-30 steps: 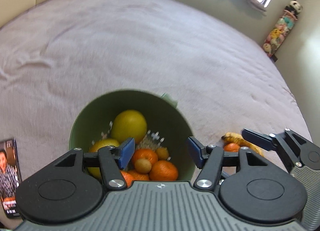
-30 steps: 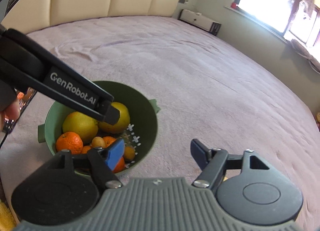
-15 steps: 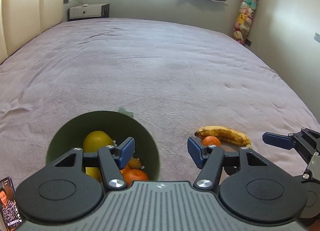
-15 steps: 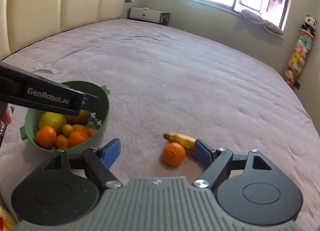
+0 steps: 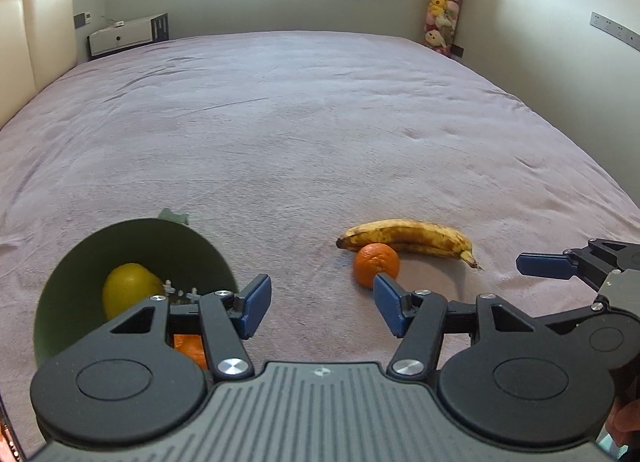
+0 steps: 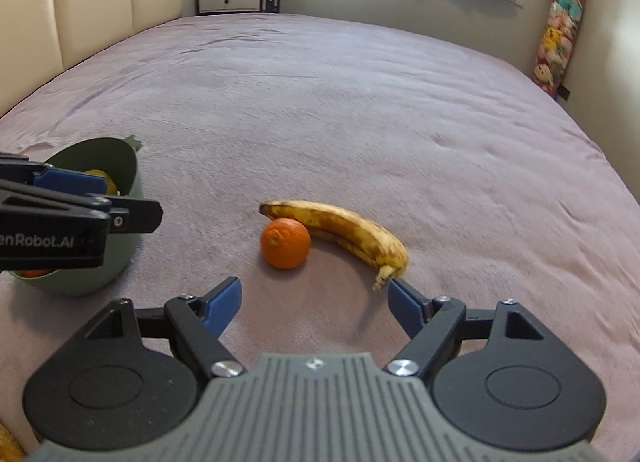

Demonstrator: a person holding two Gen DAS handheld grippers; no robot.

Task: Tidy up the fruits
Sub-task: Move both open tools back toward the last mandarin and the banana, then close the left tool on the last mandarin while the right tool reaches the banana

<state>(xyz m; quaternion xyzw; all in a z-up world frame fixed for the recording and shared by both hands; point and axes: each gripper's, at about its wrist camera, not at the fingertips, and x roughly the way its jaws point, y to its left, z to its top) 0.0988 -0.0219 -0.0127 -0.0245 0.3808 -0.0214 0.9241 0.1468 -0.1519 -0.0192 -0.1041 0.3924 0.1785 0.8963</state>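
Bed [image 6: 360, 101], mauve cover: green bowl [image 6: 120, 262] collects fruit; orange [image 6: 285, 242] touching banana [image 6: 344, 234], loose, awaiting pickup. Left tongs [image 5: 320, 304] just narrowed, right tongs [image 6: 314, 302] apart, both empty.

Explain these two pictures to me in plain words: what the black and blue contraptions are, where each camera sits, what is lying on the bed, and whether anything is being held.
No robot here: a person carries two hand-held claws, each with a wide-angle camera looking forward along its two blue-tipped fingers.

One picture comes from the left claw; at its right edge the right claw pokes in. The other comes from the right claw, with the left claw's side showing at its left edge.

Both look down at a bed with a mauve blanket. On it stands a green bowl holding a yellow citrus fruit and some orange ones. Outside the bowl, to its right, lie a loose orange and, just behind it, a spotted banana.

Nothing is held. Both claws stand open and empty; the left one's jaws have just been closing a little, with nothing between them.
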